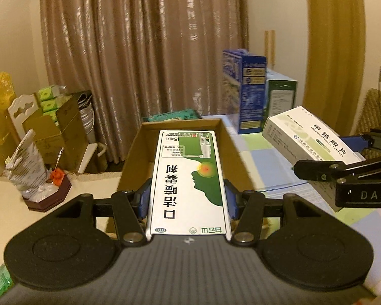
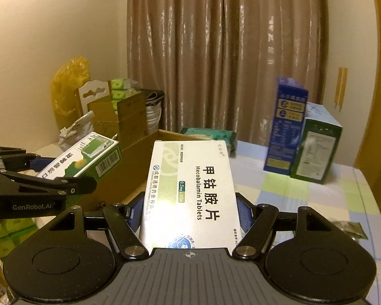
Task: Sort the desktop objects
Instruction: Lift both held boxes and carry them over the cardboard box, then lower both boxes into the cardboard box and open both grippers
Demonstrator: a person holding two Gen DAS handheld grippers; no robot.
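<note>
We hold the green spray box (image 1: 188, 185) clamped in the left gripper (image 1: 188, 198) above the cardboard tray (image 1: 231, 137) at the desk's left edge. The right gripper (image 2: 190, 213) grips the white tablet box (image 2: 190, 190) alongside. Next, likely lowering each into the tray.

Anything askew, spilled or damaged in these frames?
Nothing stands out. The left tongs grip the green-and-white medicine box squarely over the open brown cardboard box. The right tongs hold the white Mecobalamin tablet box straight. The tall blue carton stands upright on the checked tablecloth.
</note>
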